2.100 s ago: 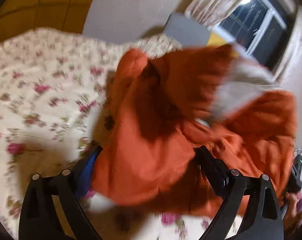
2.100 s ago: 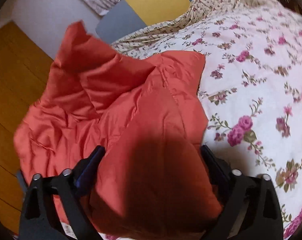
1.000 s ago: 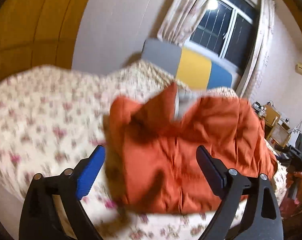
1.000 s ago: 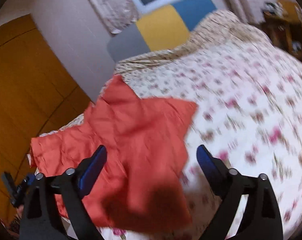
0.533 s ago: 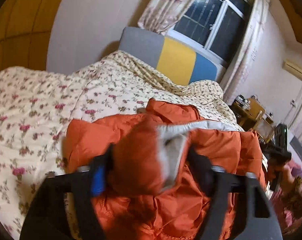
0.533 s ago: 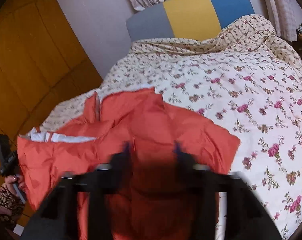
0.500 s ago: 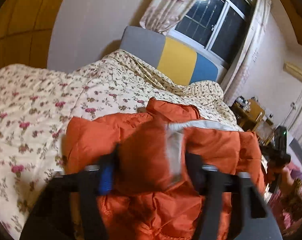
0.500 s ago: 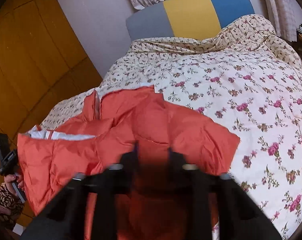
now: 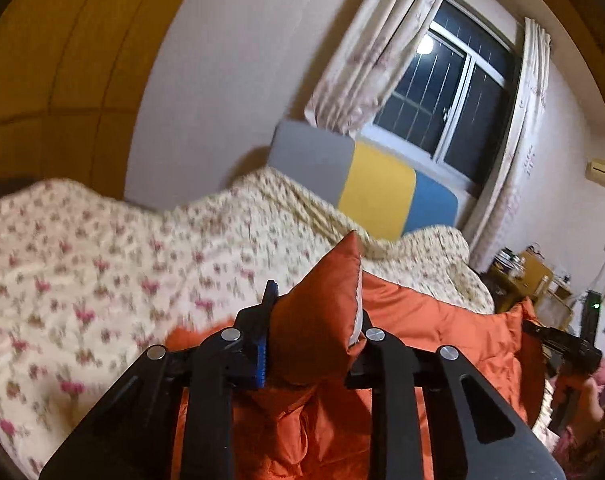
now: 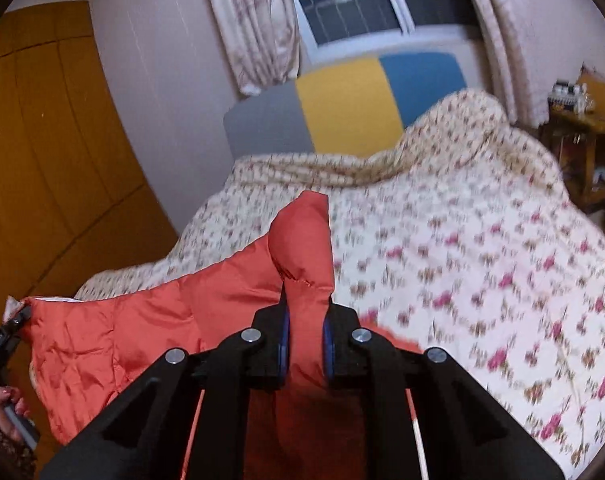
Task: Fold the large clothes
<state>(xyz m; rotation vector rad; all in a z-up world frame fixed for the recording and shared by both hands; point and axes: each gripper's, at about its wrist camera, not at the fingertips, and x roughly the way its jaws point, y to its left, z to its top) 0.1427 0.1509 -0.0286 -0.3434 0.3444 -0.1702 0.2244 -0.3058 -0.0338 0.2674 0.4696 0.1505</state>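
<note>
The left gripper (image 9: 312, 340) is clamped on a puffy corner of the orange jacket (image 9: 430, 328); the right gripper (image 10: 305, 340) pinches another corner. The jacket hangs between them over the bed's (image 10: 482, 248) near edge (white lining shows at one hem). To fold well, I'd keep both corners level and taut, then lay them evenly toward the headboard (image 10: 342, 104).

Both tools match — the left gripper (image 9: 314, 332) and right gripper (image 10: 305, 332) have black angular arms, silver round screws and blue finger pads (image 9: 261, 354).
</note>
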